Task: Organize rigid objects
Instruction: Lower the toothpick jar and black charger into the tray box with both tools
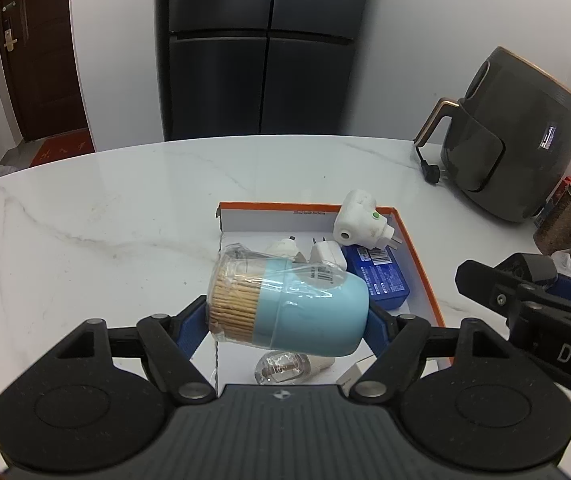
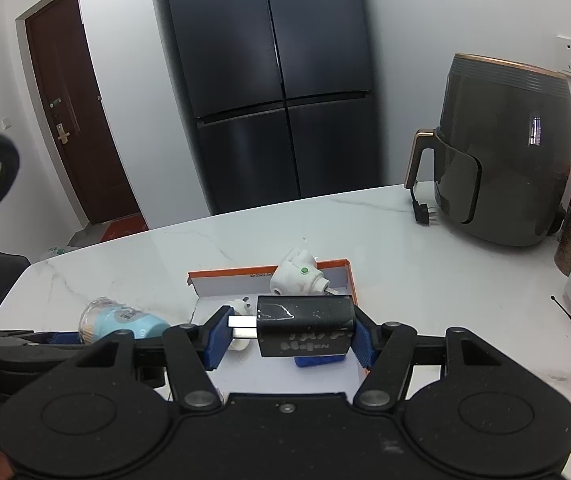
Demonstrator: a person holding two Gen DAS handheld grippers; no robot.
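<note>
Sideways, my left gripper [image 1: 287, 316] clamps the blue toothpick jar [image 1: 289, 304] above the orange-rimmed box [image 1: 417, 248]. My right gripper [image 2: 287, 330] pinches a black charger [image 2: 305, 326].

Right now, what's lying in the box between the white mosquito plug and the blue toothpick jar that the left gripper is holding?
In the left wrist view, a white charger and a blue box lie between the white plug and the toothpick jar, inside the orange-rimmed box.
</note>
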